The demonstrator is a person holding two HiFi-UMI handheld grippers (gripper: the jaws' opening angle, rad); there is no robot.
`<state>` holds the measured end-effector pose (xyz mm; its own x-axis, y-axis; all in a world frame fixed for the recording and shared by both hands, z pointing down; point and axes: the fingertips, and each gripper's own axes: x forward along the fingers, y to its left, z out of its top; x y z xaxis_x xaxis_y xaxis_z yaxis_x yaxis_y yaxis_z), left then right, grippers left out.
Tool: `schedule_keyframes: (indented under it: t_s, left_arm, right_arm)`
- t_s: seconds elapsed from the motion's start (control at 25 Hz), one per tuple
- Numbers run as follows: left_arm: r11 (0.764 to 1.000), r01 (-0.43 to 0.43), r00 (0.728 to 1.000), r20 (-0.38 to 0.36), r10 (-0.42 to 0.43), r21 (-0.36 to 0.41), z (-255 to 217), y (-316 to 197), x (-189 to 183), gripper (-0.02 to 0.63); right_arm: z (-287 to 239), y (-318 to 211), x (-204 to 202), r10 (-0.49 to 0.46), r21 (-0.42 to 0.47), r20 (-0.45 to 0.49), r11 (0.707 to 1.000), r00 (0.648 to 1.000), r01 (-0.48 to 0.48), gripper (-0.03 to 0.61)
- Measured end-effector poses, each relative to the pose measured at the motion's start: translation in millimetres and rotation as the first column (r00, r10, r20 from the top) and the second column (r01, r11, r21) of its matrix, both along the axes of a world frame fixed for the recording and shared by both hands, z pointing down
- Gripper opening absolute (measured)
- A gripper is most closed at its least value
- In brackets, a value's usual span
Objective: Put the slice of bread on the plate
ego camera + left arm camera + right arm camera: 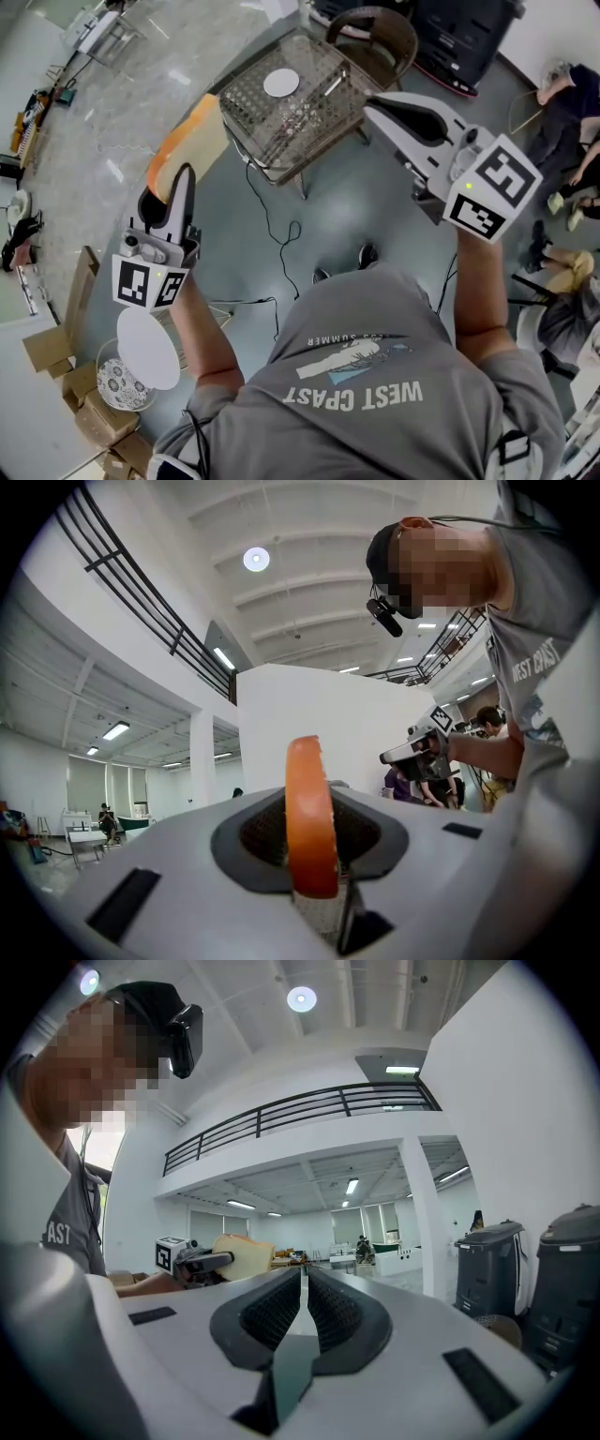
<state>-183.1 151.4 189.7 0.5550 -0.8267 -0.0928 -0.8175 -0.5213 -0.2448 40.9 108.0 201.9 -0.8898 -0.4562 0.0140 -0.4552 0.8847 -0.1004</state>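
Left gripper (181, 178) clamped on bread slice (192, 141), held well short of the white plate (281, 82); right gripper (373, 106) jaws together, empty, nearer the plate; placing not yet done

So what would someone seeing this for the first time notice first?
First, the pale slice of bread with an orange-brown crust, pinched in the left claw at the head view's left. Next, the small round white plate on the wire-mesh table ahead, and the right claw, shut and empty, at the right.
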Motion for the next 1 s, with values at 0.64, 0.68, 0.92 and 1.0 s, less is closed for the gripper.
schedule_keyframes:
  t_s: [0.64,0.68,0.92,1.0]
  left_arm:
    - [0.999,0.033,0.999,-0.003,-0.033,-0.033,0.8,-18.4,46.1,0.100]
    - [0.999,0.031,1.000,-0.003,-0.031,-0.035,0.5,-19.5,44.2,0.100]
    - [0.999,0.008,1.000,-0.005,-0.008,-0.035,14.6,-48.2,45.0,0.100]
    - [0.999,-0.001,1.000,-0.012,0.001,-0.033,13.4,-53.6,40.6,0.100]
  right_arm:
    - [-11.3,-26.9,25.3,-0.068,0.007,-0.003,0.998,0.998,0.068,0.009]
    - [-11.3,-27.7,23.6,-0.066,0.005,-0.003,0.998,0.998,0.066,0.009]
    - [7.3,-50.7,23.1,-0.047,-0.008,0.000,0.999,0.999,0.047,0.009]
    - [5.4,-53.6,19.2,-0.037,-0.008,-0.001,0.999,0.999,0.037,0.009]
